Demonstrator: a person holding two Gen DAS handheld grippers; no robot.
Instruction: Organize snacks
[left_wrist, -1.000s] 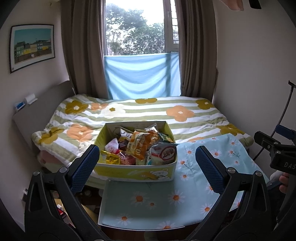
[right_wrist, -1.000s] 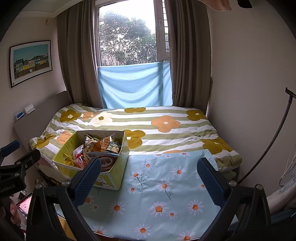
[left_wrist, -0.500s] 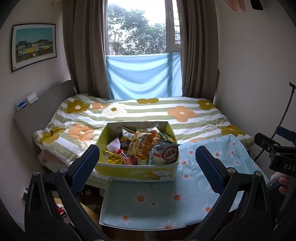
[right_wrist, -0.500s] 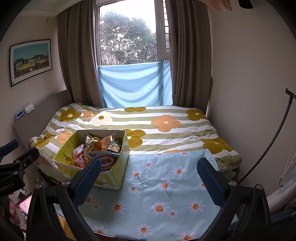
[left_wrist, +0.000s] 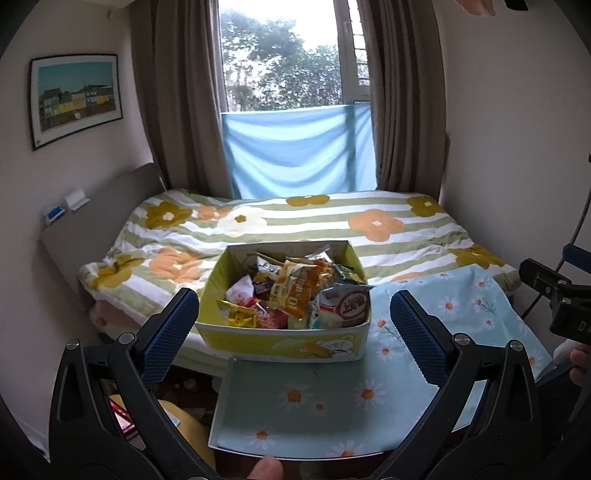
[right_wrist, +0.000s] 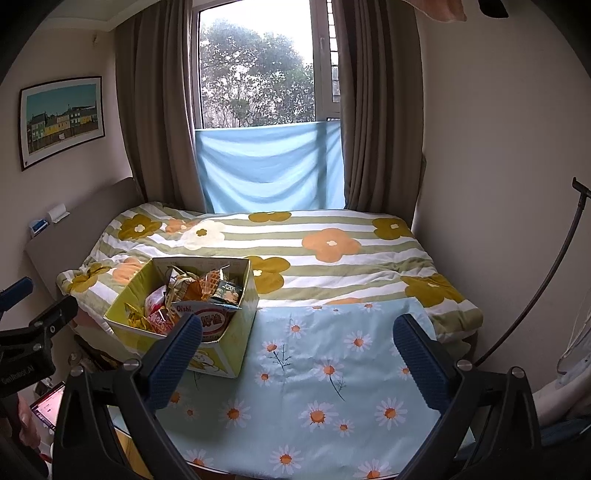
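A yellow cardboard box (left_wrist: 280, 343) full of mixed snack packets (left_wrist: 295, 295) stands at the far left of a table covered with a light blue daisy cloth (left_wrist: 303, 406). It also shows in the right wrist view (right_wrist: 229, 354), with its packets (right_wrist: 195, 291) piled high. My left gripper (left_wrist: 293, 325) is open and empty, held above the table's near edge in front of the box. My right gripper (right_wrist: 297, 350) is open and empty, over the cloth (right_wrist: 332, 387) to the right of the box.
A bed with a striped flower quilt (right_wrist: 295, 243) lies beyond the table, under a curtained window (right_wrist: 258, 74). A headboard (left_wrist: 92, 218) is on the left, a wall on the right. A black cable (right_wrist: 535, 288) hangs at the right. A laptop screen (right_wrist: 46, 406) shows low left.
Both grippers have shifted only slightly; the left view has drifted a little so the box sits marginally further right. Both stay open and empty.
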